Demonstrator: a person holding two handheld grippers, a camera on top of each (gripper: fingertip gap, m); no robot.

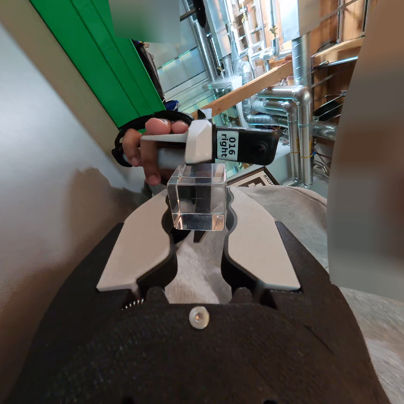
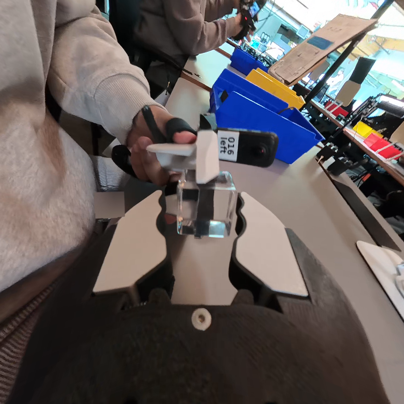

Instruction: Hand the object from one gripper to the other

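Note:
A clear acrylic cube [image 1: 196,196] is held in the air between the two grippers, which face each other. My left gripper [image 1: 197,197] is shut on it, with a fingertip pressed against each side. In the right wrist view the cube [image 2: 207,207] lies between the fingertips of my right gripper [image 2: 201,206], which is open, with a gap on the cube's left side. The left gripper's dark fingers show through the cube. The right gripper's white body [image 1: 197,142] and the left gripper's white body [image 2: 207,153] are each held in a hand just beyond the cube.
A pale table [image 2: 295,207] lies below, with blue bins [image 2: 262,122] and a yellow bin [image 2: 275,87] at its far side. A white board [image 2: 376,258] lies at the right edge. Another person [image 2: 175,32] stands behind. A green panel [image 1: 98,65] and metal pipes [image 1: 295,105] are overhead. Only a small space, under 4 cm, lies between the two pairs of fingers. From either gripper's tips it is about 30 cm to the green panel [image 1: 98,65].

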